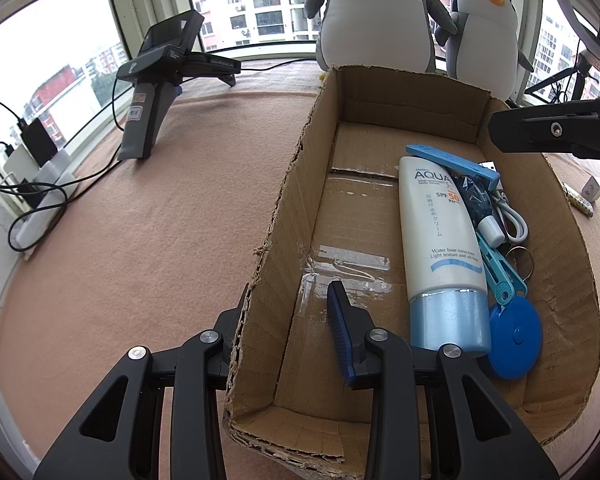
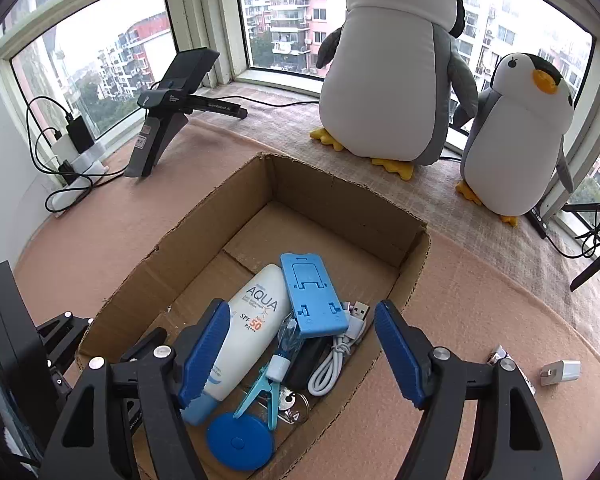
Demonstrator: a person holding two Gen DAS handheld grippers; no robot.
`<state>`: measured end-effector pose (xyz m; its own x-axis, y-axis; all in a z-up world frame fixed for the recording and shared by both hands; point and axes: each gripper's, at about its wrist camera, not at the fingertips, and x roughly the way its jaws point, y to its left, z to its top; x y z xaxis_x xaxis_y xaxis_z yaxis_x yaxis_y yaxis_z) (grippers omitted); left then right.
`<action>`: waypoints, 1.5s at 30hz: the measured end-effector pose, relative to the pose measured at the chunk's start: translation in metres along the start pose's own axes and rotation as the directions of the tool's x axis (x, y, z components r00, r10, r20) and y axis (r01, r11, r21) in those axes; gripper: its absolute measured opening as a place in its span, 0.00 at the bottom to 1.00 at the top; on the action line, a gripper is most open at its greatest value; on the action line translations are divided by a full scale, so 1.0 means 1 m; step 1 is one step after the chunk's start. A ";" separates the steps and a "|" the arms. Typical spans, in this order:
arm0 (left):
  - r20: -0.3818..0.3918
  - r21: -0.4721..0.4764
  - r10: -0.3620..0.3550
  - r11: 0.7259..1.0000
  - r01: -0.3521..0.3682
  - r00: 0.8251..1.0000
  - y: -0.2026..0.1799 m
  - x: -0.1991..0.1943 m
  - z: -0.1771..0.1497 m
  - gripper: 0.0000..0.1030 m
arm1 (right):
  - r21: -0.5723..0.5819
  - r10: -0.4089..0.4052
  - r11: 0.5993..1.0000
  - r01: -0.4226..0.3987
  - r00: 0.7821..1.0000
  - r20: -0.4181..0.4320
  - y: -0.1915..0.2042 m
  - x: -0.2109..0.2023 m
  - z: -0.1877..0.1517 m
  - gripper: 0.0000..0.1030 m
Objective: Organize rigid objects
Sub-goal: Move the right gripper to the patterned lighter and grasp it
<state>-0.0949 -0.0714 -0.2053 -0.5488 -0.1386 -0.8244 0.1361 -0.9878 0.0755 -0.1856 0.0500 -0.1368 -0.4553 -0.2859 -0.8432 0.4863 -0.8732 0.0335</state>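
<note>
Where cardboard box (image 2: 204,216) sits, sunscreen tube (image 2: 247,325) inside

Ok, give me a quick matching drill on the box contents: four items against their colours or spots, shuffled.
Items:
1. sunscreen tube
2. phone stand
3. USB cable
4. tape measure

Descriptions:
A. white, coiled by the box's right wall
B. round, dark blue, nearest corner
C. white with pale blue cap
D. flat light blue, lying over other items

Pairs: 1-C, 2-D, 3-A, 4-B

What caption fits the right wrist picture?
Open right gripper hovers over a cardboard box holding sunscreen, beside two plush penguins.
</note>
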 end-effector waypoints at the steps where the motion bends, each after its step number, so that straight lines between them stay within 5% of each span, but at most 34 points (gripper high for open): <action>1: 0.000 0.000 0.000 1.000 0.000 1.000 0.000 0.000 0.000 0.31 | 0.001 -0.004 1.000 0.004 1.000 0.001 0.000 -0.001 0.000 0.70; 30: 0.001 0.002 0.001 1.000 -0.001 1.000 0.002 0.001 0.001 0.32 | 0.115 -0.026 0.993 0.026 1.000 -0.005 -0.072 -0.028 -0.043 0.70; 45: 0.002 0.004 0.002 1.000 -0.002 1.000 0.003 0.001 0.001 0.31 | 0.265 0.000 0.964 0.017 0.998 -0.065 -0.174 -0.039 -0.091 0.70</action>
<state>-0.0959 -0.0747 -0.2052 -0.5505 -0.1406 -0.8229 0.1340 -0.9878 0.0791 -0.1845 0.2486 -0.1582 -0.4055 -0.2594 -0.8765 0.2628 -0.9515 0.1600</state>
